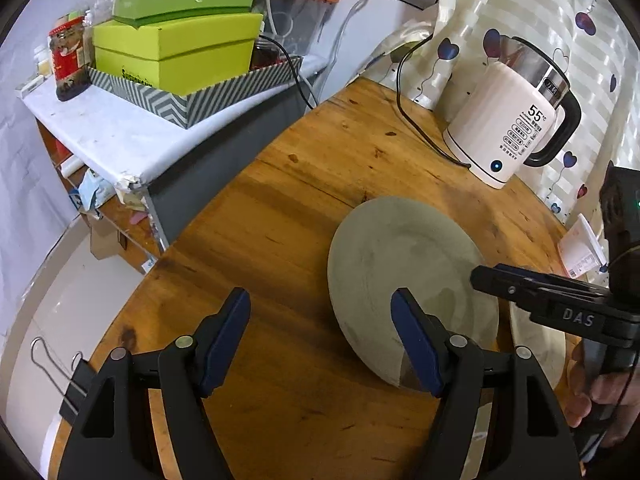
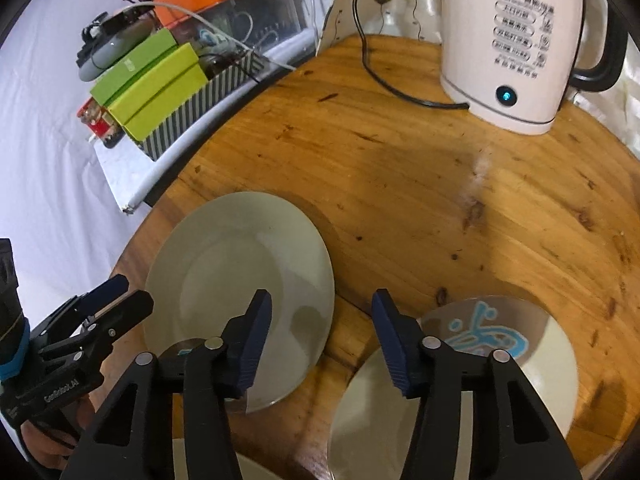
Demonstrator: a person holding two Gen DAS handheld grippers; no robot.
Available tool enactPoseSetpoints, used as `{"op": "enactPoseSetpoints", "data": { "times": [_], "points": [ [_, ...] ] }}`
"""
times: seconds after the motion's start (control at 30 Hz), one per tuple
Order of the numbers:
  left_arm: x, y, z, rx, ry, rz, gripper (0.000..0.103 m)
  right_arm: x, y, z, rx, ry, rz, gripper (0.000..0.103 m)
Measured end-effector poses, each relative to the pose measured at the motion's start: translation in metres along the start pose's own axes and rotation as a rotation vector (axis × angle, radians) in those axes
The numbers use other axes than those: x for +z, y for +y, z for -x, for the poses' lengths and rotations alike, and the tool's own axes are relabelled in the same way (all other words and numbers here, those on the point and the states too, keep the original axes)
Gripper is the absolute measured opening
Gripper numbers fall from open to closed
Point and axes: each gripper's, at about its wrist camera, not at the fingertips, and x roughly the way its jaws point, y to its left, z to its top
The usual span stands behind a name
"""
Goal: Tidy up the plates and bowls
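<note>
While both grippers hang over the round wooden table [image 2: 400,184], nothing sits between the fingers of either one. In the left wrist view, the left gripper [image 1: 324,320] is at the bottom of the frame with its blue fingers spread wide over bare wood, and its right finger [image 1: 416,340] covers part of a plain grey plate [image 1: 404,272] that lies flat on the table a little right of the middle. The right gripper [image 1: 532,288] pokes in from the right edge of that view, over the plate's far side, and a hand [image 1: 596,392] holds its handle. In the right wrist view, the right gripper [image 2: 320,340] is at the bottom middle with its fingers apart over the wood, in the gap between the same grey plate [image 2: 240,276] on the left and a plate with a blue drawing [image 2: 520,360] at the lower right. Another pale plate [image 2: 368,408] overlaps the plate with the drawing near the bottom. The left gripper [image 2: 116,300] shows at the lower left edge. A white kettle [image 2: 516,44] with a small blue light stands at the upper right, and its black cord [image 2: 380,76] runs across the table. Green boxes [image 2: 148,84] sit in a striped tray [image 2: 200,108] at the upper left.
</note>
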Motion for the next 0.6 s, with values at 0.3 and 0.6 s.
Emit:
{"op": "enactPoseSetpoints", "data": {
  "times": [0.3, 0.6],
  "points": [
    [0.000, -0.003, -0.008, -0.037, 0.025, -0.010, 0.044, 0.002, 0.004, -0.008, 0.025, 0.011, -0.003, 0.026],
    [-0.001, -0.007, -0.005, -0.066, 0.018, -0.016, 0.037, 0.004, 0.007, -0.008, 0.019, 0.006, -0.022, 0.024]
  ]
}}
